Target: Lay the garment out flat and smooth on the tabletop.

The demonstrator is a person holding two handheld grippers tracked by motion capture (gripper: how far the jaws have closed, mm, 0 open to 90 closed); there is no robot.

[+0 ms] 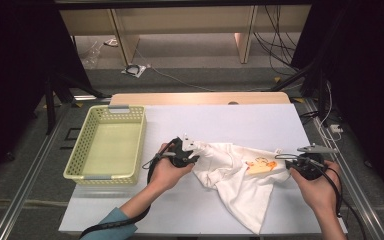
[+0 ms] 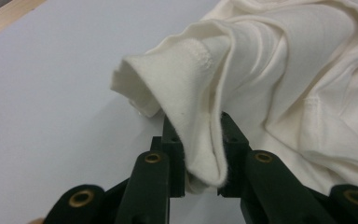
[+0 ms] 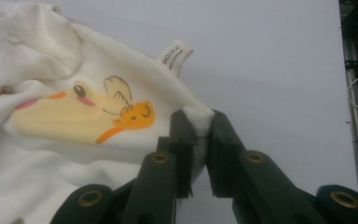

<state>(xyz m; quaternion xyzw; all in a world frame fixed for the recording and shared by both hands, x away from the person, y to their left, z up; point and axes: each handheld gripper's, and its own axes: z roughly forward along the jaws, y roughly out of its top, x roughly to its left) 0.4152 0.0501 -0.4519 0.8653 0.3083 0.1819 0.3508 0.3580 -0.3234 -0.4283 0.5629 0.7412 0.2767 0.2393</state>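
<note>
A: Looking at the shirt (image 1: 240, 185), what is hard for you to make out?

B: It lies crumpled at lower centre of the high view, on the white table (image 1: 220, 125), so you cannot tell sleeves from hem. Your forearms are cut off at the bottom edge.

A: And your tongs?

B: Your left gripper (image 2: 204, 149) is clamped on a fold of cloth at the shirt's left end. Your right gripper (image 3: 198, 140) pinches a bunched edge at its right end, just beside the duck print (image 3: 88, 116).

A: Any container?

B: You have a yellow basket (image 1: 107, 145) at left of the high view, apart from the shirt, with nothing in it.

A: Any writing?

B: The neck tag (image 3: 175, 56) reads roughly "90/52"; the smaller line under it is too fine to read.
</note>
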